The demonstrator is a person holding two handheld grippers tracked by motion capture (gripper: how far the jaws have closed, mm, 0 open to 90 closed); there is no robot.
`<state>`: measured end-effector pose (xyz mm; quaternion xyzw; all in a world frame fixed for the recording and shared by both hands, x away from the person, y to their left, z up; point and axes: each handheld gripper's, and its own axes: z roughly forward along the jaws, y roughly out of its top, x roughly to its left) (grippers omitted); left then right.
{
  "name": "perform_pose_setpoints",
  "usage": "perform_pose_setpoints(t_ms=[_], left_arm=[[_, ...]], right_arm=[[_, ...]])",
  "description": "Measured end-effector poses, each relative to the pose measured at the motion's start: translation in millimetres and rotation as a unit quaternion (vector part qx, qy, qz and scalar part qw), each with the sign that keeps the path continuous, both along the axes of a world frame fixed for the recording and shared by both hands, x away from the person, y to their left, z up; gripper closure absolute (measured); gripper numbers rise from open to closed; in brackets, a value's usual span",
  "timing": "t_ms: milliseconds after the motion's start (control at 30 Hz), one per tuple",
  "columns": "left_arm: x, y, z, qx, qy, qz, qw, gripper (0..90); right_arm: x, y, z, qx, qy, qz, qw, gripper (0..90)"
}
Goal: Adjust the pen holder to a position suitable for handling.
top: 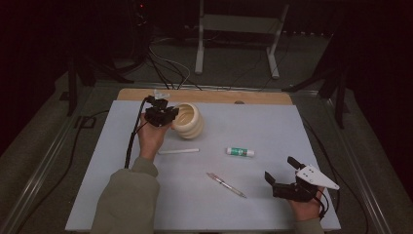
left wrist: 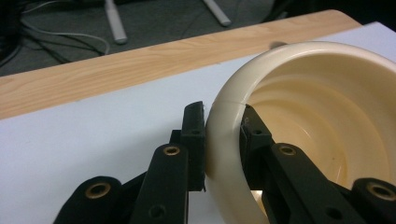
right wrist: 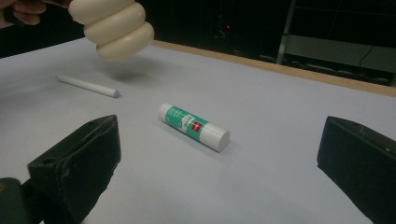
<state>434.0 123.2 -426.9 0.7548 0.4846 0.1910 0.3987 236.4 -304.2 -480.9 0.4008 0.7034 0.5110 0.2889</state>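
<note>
A cream ribbed pot hangs tilted above the far left of the pale blue table. My left gripper is shut on its rim; in the left gripper view one jaw of the left gripper is outside the pot and the other inside. The pot is clear of the table, casting a shadow below. My right gripper rests open near the front right corner. In the right gripper view a green-and-white glue stick lies ahead of the right gripper, beyond its wide-apart jaws.
The glue stick lies mid-table, with a white stick to its left and a pen nearer the front. A wooden strip edges the table's far side. A metal stand and cables are on the floor behind.
</note>
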Motion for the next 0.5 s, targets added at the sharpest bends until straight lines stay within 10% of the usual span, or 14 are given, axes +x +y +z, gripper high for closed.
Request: perform_pose_setpoints(t_ms=[500], left_arm=[[-22.3,-38.8,8.4,0.014,0.001,-0.088,0.9960,77.2]], right_arm=[[0.1,0.3,-0.2,0.000,0.000,0.001,1.0000,0.2]])
